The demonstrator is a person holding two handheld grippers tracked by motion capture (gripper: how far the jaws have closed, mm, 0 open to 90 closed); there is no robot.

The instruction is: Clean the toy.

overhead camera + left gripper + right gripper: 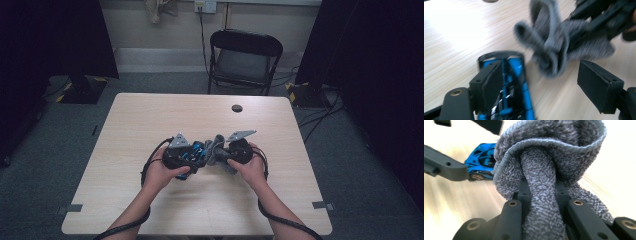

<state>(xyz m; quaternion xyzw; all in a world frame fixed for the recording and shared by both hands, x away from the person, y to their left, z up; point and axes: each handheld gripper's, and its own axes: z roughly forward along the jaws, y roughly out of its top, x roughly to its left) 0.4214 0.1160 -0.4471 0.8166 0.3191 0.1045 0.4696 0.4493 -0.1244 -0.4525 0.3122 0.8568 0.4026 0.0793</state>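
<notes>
A: Count, starting at the cloth. One grey knitted cloth [549,157], bunched, clamped between the jaws of the right gripper [541,195]; it hangs just above the table [150,115] near its middle.

B: Agreed. One blue toy car [510,82] too. In the left gripper view it lies on the wood between the jaws of the left gripper [544,82], close against one pad; the jaws stand wide apart and press on nothing.

A: Is the cloth touching the car?

B: Motion blur there; probably apart, but I cannot tell.

A: What does each view add?

B: The right gripper view shows the cloth folded round itself, with the car beyond it. The high view shows two hands, one per gripper, close together, plus one dark cable hole [237,108] and one black folding chair [245,60] behind the table.
</notes>
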